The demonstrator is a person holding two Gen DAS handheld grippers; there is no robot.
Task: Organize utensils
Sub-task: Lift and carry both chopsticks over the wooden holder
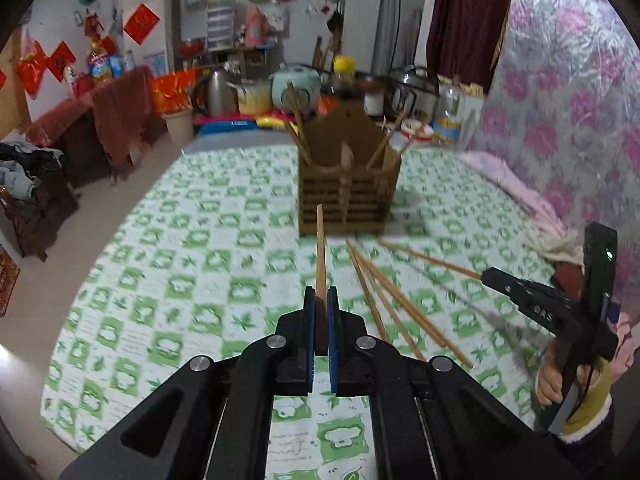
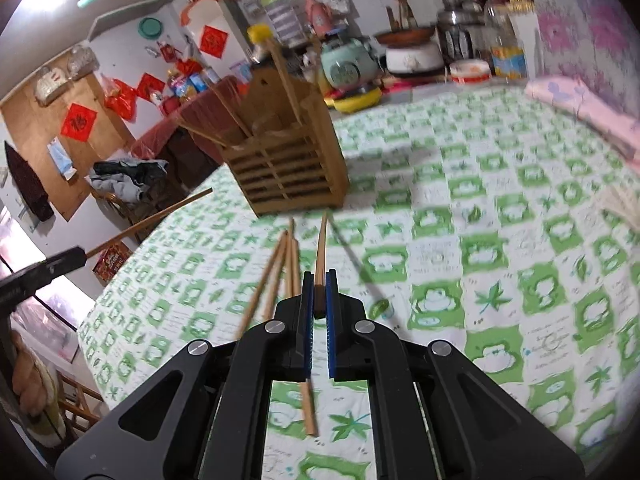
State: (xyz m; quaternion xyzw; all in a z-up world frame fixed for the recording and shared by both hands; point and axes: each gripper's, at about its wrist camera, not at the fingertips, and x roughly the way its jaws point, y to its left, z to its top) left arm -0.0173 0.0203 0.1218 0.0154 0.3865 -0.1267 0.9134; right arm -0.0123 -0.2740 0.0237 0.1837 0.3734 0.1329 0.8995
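Holding: left gripper (image 1: 321, 306) jaws clenched on thin brown wooden chopstick (image 1: 320, 248)
Right gripper (image 2: 319, 294): jaws clenched on another chopstick (image 2: 321, 248)
Aim: slatted wooden holder box (image 1: 349, 190), twelve o'clock; drop tip first.

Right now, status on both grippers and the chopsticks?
Left gripper shut on one chopstick. Right gripper shut on another chopstick. Loose chopsticks on the tablecloth. Wooden holder ahead, path unobstructed.

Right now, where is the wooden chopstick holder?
The chopstick holder stands on the green checked tablecloth, centre of the left wrist view, just beyond the loose chopsticks and ahead of both grippers.
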